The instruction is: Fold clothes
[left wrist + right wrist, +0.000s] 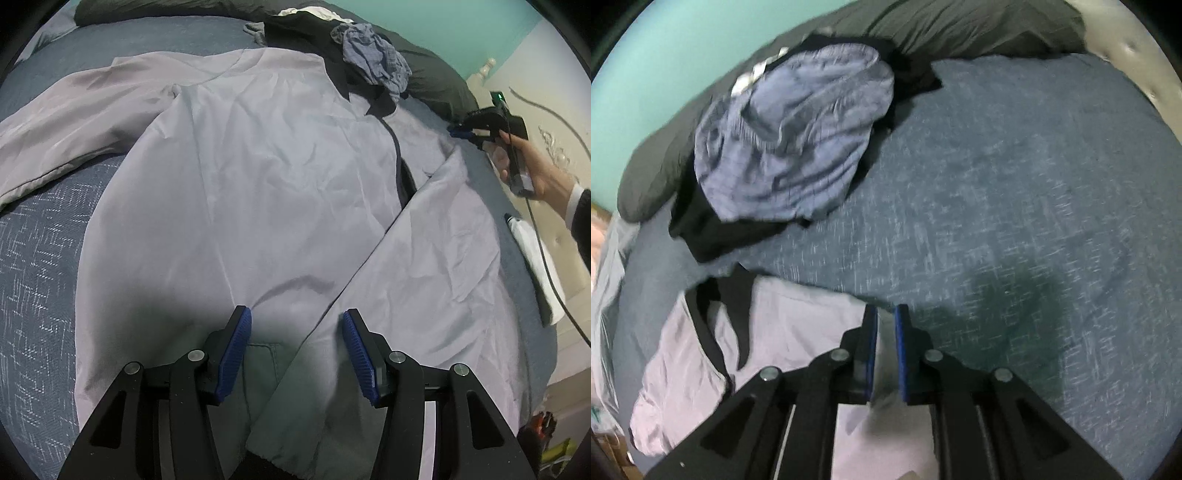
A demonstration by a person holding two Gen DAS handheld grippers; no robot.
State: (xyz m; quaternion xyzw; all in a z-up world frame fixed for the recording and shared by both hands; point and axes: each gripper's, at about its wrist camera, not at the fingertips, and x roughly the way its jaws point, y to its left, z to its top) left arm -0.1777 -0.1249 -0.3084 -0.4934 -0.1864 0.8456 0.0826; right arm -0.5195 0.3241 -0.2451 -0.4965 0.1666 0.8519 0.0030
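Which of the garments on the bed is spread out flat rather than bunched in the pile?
The pale lilac jacket, spread across the blue bedspread. The blue checked garment and black clothes lie bunched near the pillows.

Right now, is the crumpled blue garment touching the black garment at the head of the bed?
Touching. The right wrist view shows the crumpled blue garment lying directly on the black garment, whose edges stick out beneath it on several sides.

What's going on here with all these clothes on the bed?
A person is folding a pale lilac jacket spread on a blue bedspread, using hand-held tongs. The right tongs are pinched on an edge of the jacket at its far side. The left tongs hover open over the near hem, holding nothing. A crumpled blue garment waits near the dark pillows.
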